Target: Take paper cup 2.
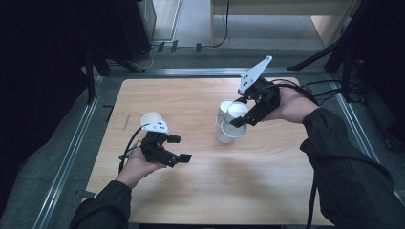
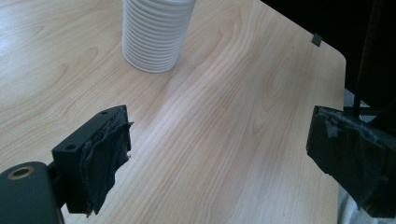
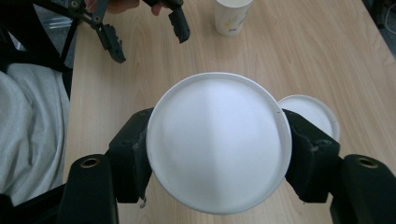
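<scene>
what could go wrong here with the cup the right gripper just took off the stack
1. The right gripper pinches the white paper cup by its thin walls; more squeeze could crush or deform it.
2. The cup sits right beside the cup stack; a sideways swing could knock the tall stack over.
3. The left gripper hangs open, steadying nothing, so a cup sticking in the stack might drag the stack along.

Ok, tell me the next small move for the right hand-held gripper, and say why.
Probably lift the top cup straight up. The right hand-held gripper has it between its jaws, just above the stack, while the left one waits open and empty.
</scene>
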### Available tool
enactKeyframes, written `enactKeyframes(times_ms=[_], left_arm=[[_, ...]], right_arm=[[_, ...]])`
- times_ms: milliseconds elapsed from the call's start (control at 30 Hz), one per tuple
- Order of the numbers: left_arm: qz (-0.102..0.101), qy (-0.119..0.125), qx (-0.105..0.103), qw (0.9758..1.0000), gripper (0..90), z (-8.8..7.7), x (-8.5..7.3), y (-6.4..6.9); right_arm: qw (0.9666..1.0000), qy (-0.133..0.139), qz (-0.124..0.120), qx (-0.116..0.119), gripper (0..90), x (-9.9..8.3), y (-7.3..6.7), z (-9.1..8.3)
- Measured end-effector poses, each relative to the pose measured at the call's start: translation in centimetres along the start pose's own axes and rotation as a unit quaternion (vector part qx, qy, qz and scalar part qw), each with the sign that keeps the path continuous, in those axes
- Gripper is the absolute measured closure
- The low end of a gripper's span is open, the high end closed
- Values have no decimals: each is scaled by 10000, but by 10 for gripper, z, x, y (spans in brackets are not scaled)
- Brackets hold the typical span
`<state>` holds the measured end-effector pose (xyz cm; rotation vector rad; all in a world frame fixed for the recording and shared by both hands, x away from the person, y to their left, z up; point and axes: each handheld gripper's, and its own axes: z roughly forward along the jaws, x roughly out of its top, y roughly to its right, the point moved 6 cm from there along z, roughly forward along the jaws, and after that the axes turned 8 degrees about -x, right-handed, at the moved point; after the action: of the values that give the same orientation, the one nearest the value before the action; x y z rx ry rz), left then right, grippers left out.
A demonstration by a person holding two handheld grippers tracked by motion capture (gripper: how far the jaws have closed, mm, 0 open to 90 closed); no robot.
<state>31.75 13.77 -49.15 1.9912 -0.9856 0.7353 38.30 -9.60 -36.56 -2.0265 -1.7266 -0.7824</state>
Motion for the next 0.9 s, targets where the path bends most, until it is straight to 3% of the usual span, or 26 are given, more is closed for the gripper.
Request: enactKeyframes(times_ms=[367,733,900], left_arm=[[82,-52,-28,9999,65,6,3,-1],[161,-82,-67,9998,65,12,7,-5],[172,-98,-79,9998,65,13,7,-5]], right_arm=[[9996,192,165,92,342,-20,-12,13],[9990,297,310,95,343,-42,-26,38],[9980,474,405,63,344,-48,-31,48]])
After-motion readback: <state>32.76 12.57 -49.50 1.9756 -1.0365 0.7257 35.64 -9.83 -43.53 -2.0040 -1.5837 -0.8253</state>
